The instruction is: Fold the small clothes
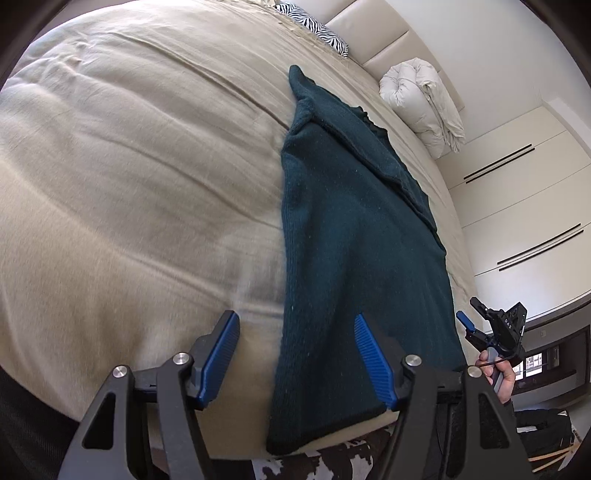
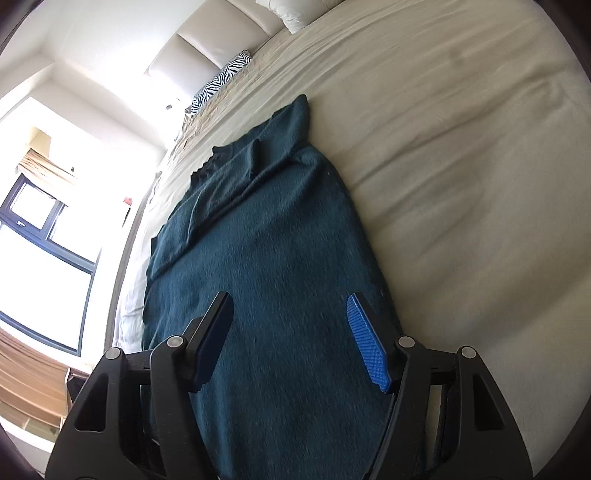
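A dark teal knitted sweater (image 1: 351, 240) lies stretched out lengthwise on the beige bed (image 1: 129, 166), folded into a long narrow strip, its hem at the bed's near edge. My left gripper (image 1: 295, 332) is open and empty, hovering over the sweater's near left edge. My right gripper (image 2: 290, 314) is open and empty above the sweater (image 2: 266, 240) near its hem end. The right gripper also shows in the left wrist view (image 1: 476, 321), held in a hand beside the bed's right edge.
A zebra-print pillow (image 1: 314, 26) and a rolled white duvet (image 1: 424, 103) lie by the padded headboard. White wardrobe doors (image 1: 524, 206) stand to the right. A window (image 2: 40, 236) is on the other side. A cowhide-pattern rug (image 1: 332, 461) lies below the bed edge.
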Motion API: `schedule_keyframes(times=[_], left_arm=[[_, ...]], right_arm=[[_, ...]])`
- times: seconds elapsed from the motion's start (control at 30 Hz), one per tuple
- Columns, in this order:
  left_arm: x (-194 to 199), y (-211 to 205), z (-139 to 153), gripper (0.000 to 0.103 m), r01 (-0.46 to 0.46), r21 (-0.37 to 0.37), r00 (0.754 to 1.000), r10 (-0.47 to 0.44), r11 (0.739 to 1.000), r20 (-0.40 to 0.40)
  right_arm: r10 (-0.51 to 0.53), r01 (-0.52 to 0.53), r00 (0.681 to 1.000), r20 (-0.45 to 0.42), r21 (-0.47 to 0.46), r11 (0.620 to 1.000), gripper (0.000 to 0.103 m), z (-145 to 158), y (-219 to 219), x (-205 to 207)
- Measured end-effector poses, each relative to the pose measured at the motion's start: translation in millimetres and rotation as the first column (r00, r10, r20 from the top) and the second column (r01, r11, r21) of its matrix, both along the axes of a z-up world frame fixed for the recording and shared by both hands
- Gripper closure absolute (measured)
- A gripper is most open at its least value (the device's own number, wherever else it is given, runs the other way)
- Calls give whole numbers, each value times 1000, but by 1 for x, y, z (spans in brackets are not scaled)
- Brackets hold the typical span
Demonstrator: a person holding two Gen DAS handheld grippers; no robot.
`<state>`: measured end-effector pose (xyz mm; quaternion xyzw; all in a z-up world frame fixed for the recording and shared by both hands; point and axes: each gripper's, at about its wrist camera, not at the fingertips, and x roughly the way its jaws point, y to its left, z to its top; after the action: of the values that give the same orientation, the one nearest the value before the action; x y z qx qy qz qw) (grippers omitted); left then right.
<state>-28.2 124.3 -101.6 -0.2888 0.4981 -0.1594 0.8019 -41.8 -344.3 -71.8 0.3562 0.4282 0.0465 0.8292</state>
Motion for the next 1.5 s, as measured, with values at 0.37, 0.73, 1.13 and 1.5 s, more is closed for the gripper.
schedule_keyframes(times=[0.37,0.73,1.13,1.5], left_arm=[[-26,-18,-11,40,92,-7,995,-92,996,-37],[-25,-25,-15,49,125,-6,991,-125,992,-53],[-28,-22,-16,71,123,13,990,-122,992,-74],[-32,-15,-20,84,125,5,988,-124,992,-94]], right_arm=[[-32,32,998,-51,-13,999,39,-6,-19,-74],[-37,30,992,-122,-62,998,39,-6,-41,-106],[51,-61,980,-190,-46,997,56,-11,-29,-111],[89,-92,972,-217,-1,996,89,-22,-17,-107]])
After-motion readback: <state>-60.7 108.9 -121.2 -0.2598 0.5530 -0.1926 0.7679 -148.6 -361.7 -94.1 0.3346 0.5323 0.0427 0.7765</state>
